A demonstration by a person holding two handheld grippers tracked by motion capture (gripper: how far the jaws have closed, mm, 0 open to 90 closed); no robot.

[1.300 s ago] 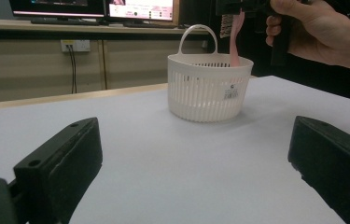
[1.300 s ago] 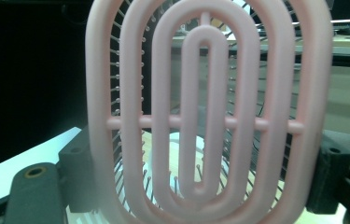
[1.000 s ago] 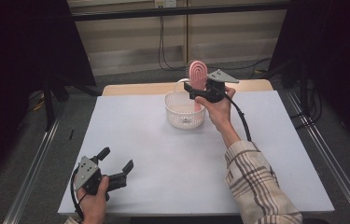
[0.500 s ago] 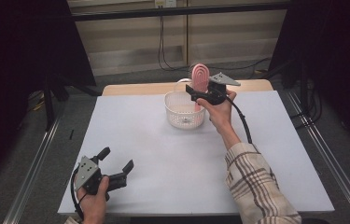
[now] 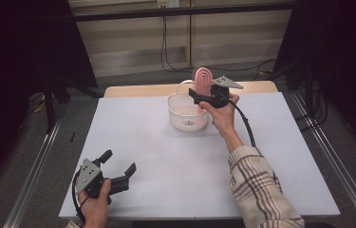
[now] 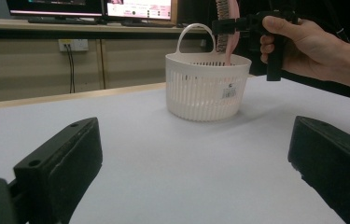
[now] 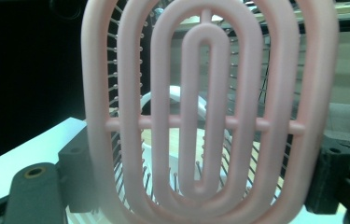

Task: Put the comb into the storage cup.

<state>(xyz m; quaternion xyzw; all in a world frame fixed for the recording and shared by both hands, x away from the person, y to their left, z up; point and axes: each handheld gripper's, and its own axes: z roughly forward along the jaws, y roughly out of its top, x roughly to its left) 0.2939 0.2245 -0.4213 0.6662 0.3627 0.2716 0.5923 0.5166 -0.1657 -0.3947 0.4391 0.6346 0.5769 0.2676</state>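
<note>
A pink vented hairbrush (image 5: 202,80) stands upright over the white slotted basket (image 5: 188,114) at the table's far middle, its handle reaching down into the basket. My right gripper (image 5: 199,96) is shut on the brush. In the right gripper view the brush head (image 7: 207,107) stands between both jaws, and the basket handle (image 7: 175,93) shows behind it. The left gripper view looks across at the basket (image 6: 206,86) and the brush (image 6: 226,28). My left gripper (image 5: 118,166) rests open at the near left of the table, nothing between its jaws.
The white tabletop (image 5: 166,156) stretches between the two hands. A wooden strip (image 5: 137,90) edges the far side. Metal rails (image 5: 38,161) run along both sides of the table, and cables hang on the wall behind.
The brush and my right gripper have shifted very slightly above the basket. The left gripper has stayed where it was.
</note>
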